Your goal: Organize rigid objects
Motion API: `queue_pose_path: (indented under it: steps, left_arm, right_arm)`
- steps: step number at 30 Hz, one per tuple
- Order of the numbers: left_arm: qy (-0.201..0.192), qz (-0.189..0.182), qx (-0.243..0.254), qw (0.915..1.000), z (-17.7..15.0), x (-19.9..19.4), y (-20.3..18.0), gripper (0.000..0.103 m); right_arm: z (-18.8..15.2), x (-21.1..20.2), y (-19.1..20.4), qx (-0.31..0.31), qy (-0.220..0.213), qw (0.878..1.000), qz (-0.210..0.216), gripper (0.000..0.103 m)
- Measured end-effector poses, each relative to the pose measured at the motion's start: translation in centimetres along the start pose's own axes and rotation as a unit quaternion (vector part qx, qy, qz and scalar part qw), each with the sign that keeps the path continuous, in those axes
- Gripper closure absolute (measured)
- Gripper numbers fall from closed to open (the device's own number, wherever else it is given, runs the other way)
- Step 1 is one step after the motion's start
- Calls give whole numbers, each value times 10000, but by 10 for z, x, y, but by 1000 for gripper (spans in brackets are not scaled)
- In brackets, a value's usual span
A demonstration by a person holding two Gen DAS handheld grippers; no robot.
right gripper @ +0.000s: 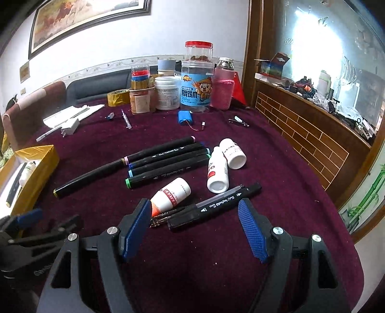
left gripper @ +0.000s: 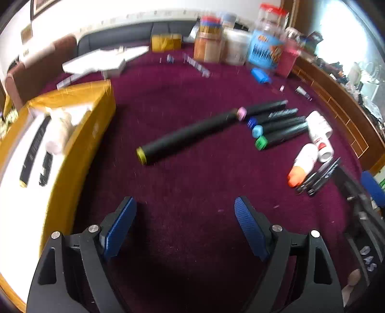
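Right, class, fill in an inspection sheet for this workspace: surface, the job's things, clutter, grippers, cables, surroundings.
Surface: maroon cloth-covered table, in use.
Job's things: four markers lying side by side, a yellow-ended marker end to end with the top one; three white bottles lying down; another marker and pens nearest the right gripper; yellow box holding a marker and a bottle.
Clutter: jars and tubs at the back, tape roll, charger plug, blue battery pack.
Grippers: left hand-held gripper open, empty; right hand-held gripper open, marker ahead, not gripped.
Cables: battery pack's short lead.
Surroundings: sofa, framed picture, wooden counter.
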State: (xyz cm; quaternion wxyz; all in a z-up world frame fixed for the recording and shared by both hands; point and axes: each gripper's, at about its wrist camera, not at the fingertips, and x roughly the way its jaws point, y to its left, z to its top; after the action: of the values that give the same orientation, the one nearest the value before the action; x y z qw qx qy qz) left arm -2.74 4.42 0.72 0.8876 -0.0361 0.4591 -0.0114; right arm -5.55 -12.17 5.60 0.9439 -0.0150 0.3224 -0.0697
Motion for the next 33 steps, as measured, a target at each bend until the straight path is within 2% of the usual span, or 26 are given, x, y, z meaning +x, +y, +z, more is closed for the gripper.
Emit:
queue_pose_path:
  steps: [1,4,9,16,33]
  left_arm:
    - [-50,117,86,9999,-1,1,-3,18]
    - [28,361,276,9990,0,6,-11,0]
    - [29,250,170,9995,-2,5,-5,0]
    - [-51,252,174,9995,3,9,-5,0]
    - [-46,252,171,9995,3,10,-8,0]
  right_arm:
    - [0,0,1,-36,-38,10000,-40,34]
    - [1,3,4,-113,-118,9998,-136,34]
    - [1,24,-3,50,179,9998,85,34]
    - [0,32,-9,200,306,9988,319,34]
    - [-1,42,-1,3,497,9979,409,34]
